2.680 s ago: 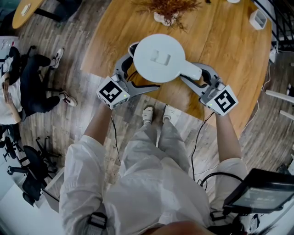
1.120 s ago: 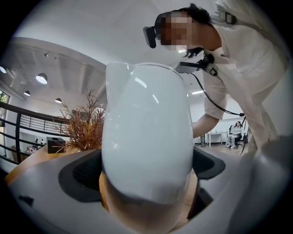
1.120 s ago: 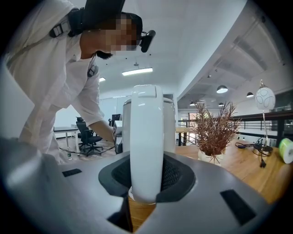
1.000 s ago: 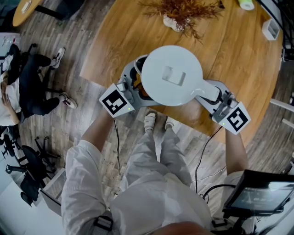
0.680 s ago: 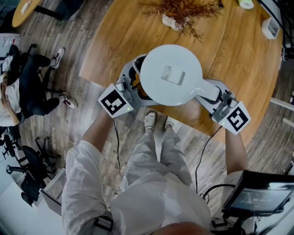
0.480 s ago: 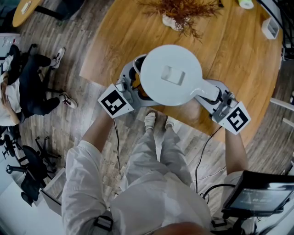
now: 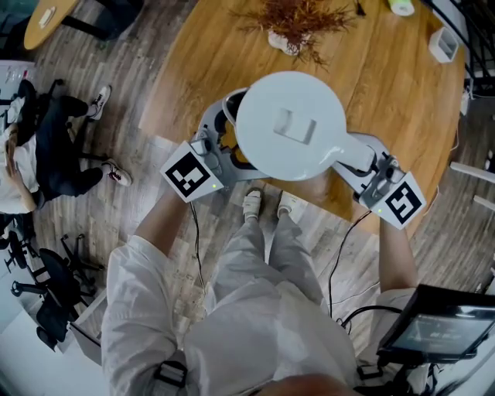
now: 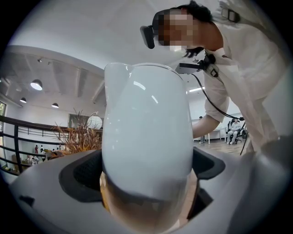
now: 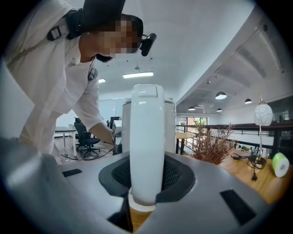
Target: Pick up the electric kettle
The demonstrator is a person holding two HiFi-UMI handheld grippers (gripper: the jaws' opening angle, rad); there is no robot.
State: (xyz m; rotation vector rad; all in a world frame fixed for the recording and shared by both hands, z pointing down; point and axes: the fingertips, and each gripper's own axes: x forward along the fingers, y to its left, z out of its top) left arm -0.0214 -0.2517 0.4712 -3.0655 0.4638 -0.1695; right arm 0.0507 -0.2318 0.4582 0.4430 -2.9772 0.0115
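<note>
The white electric kettle (image 7: 290, 124) hangs above the near edge of the wooden table (image 7: 387, 85), seen lid-up in the head view. My left gripper (image 7: 226, 131) is shut on the kettle's body (image 8: 146, 137) at the spout side, with a dark pad (image 8: 84, 171) pressed on each flank. My right gripper (image 7: 362, 161) is shut on the kettle's white handle (image 9: 147, 141), which stands upright between its pads (image 9: 176, 176). The kettle's underside and whatever lies beneath it are hidden.
A dried plant in a pale vase (image 7: 290, 23) stands at the table's far side, with a small white box (image 7: 439, 45) and a green roll (image 7: 401, 6) at the far right. A seated person (image 7: 39, 147) and office chairs (image 7: 46, 294) are on the floor at left.
The kettle and both grippers have risen together: the lid looks larger and nearer in the head view. Both grips are unchanged.
</note>
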